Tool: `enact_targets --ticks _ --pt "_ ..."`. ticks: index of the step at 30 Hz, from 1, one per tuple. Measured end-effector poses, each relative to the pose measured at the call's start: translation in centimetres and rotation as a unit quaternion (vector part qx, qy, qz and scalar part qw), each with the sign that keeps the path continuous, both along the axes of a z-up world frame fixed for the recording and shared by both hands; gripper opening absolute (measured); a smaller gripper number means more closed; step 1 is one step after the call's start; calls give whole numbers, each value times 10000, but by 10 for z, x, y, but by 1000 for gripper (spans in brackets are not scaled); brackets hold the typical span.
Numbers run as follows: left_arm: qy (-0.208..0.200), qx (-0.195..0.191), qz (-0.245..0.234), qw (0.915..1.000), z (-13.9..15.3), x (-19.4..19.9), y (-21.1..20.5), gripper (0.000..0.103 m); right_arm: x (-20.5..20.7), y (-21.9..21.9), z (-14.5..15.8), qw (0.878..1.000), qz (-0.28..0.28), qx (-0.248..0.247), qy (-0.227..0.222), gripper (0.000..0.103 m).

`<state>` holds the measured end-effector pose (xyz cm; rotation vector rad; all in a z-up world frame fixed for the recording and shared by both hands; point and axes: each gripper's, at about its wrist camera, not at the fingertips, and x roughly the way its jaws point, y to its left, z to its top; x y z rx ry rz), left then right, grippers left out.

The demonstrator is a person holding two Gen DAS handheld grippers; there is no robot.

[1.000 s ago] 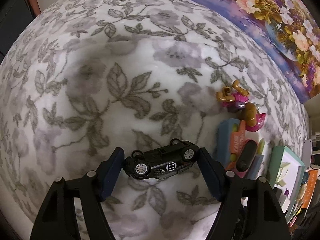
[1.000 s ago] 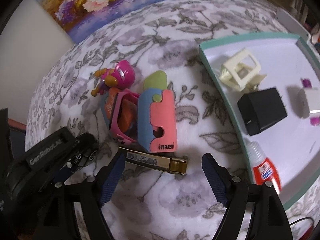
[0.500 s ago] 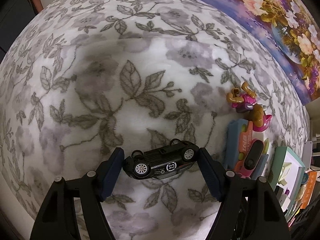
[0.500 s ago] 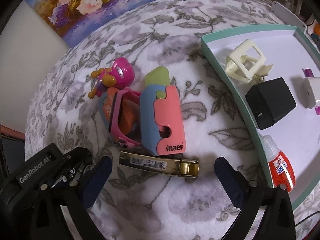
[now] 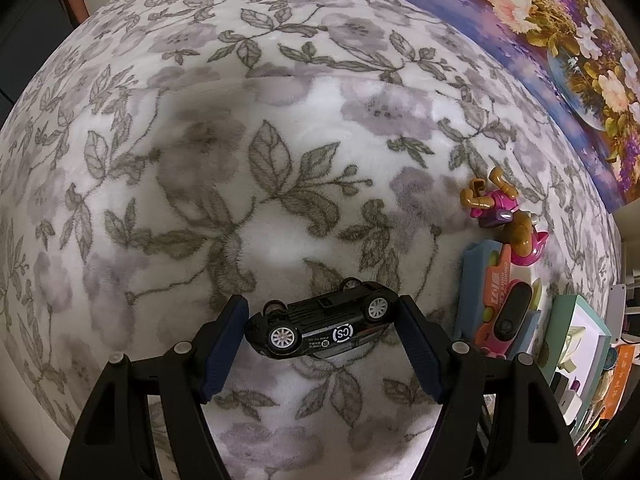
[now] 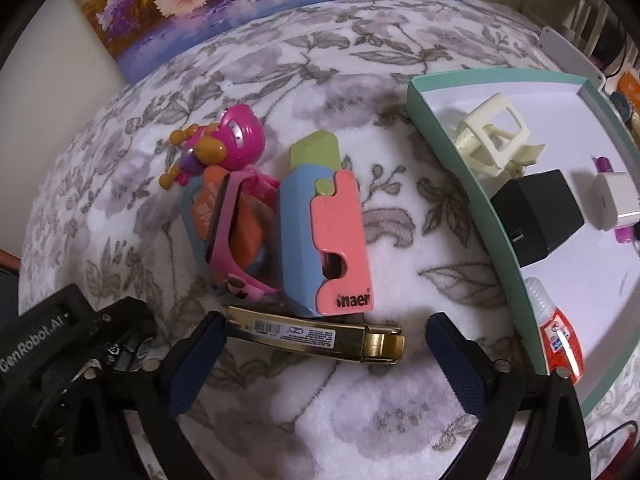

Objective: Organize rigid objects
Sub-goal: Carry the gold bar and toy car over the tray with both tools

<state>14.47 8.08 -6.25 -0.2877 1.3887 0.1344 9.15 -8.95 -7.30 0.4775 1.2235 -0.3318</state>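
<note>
Between left tool pads: black toy car (image 5: 320, 326), wheels up, clamped by the left tool (image 5: 322, 334) above the floral blanket (image 5: 240, 140).
Right tool: right tool (image 6: 324, 364) spread wide, jaws just narrowing slightly; gold clip (image 6: 316, 334) lies between them, right pad clear of it.
Beyond clip: pink-and-blue case (image 6: 328, 236), pink toy figure (image 6: 224, 144).
Right edge: teal tray (image 6: 452, 160) with black charger (image 6: 536, 216), glue bottle (image 6: 556, 332).
</note>
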Motion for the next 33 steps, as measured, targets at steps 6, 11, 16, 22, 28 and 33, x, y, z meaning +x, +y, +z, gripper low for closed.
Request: enact_targets --ticks 6,11,16,22,28,33 --pt "2 28 -13 10000 -1 -1 1 76 0 -2 4 9999 66 16 -73 84" --pt "-41 41 -18 10000 4 -2 -1 76 -4 -6 7 9999 77 89 -60 84" --pt "-230 98 -32 9997 20 -4 0 76 -11 -16 12 9998 7 203 -87 84" --pt "-458 138 -41 9988 42 -9 3 76 -16 -24 29 9992 -4 258 -300 84" --pt "-705 154 -22 9974 63 -10 0 76 -20 -35 49 9977 -95 368 -566 84" --pt "-899 176 -111 9957 79 -15 -14 76 -21 -59 65 9964 -255 360 -726 84"
